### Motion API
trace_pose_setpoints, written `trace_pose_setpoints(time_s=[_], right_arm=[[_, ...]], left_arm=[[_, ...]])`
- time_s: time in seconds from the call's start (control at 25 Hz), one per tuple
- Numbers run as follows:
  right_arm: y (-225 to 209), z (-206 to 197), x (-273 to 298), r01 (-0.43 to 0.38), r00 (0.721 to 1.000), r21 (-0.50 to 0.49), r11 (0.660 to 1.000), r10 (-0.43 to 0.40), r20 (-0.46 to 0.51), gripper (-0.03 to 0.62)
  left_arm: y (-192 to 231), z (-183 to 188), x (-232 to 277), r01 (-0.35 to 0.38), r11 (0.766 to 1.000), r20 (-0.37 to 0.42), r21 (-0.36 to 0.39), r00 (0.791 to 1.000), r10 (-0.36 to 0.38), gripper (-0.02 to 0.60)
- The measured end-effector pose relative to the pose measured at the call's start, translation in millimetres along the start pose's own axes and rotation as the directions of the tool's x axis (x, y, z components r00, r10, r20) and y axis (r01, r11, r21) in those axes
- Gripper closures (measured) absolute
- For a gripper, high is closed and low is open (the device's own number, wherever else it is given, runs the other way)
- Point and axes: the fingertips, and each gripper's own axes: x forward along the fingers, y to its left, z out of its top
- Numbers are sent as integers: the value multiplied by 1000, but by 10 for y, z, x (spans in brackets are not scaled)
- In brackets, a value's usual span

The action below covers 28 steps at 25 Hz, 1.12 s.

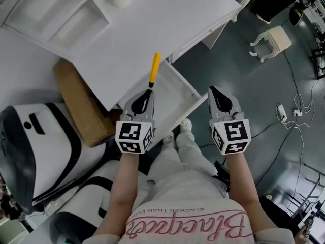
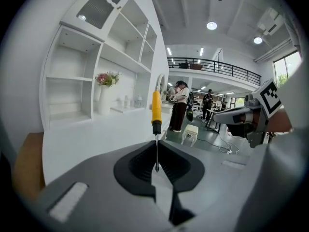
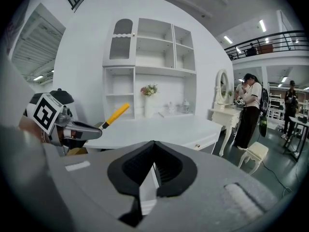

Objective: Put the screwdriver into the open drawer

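Note:
My left gripper (image 1: 145, 98) is shut on the thin metal shaft of the screwdriver, whose yellow handle (image 1: 155, 69) sticks out ahead over the white desk's edge. In the left gripper view the shaft runs up from between the closed jaws (image 2: 156, 164) to the handle (image 2: 156, 108). The open white drawer (image 1: 177, 88) juts out from under the desk, just right of and below the left gripper's tip. My right gripper (image 1: 214, 91) hovers to the right of the drawer's front corner, shut with nothing in it (image 3: 153, 146). From the right gripper view the screwdriver handle (image 3: 117, 112) shows at left.
A cardboard box (image 1: 80, 101) leans under the desk at left, beside a white-and-black machine (image 1: 35, 146). A white stool (image 1: 272, 40) and a power strip with cables (image 1: 282, 113) are on the grey floor at right. A white shelf unit (image 3: 149, 66) stands on the desk. People stand in the background.

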Motion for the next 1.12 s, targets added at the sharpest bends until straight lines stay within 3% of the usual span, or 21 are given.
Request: trace_pose_setpoints(time_s=[0.4,1.12], right_arm=[[-150,-81,75,6,1000,15,1000,-5,-31,592],[-152,-157,46,-6,998,5,1000,6,-57,592]], left_arm=[[-40,-502,328,45,999,-167,-10,985,-46,543],[-113,-1171,699,81,997,-419,-21,904,-82,543]])
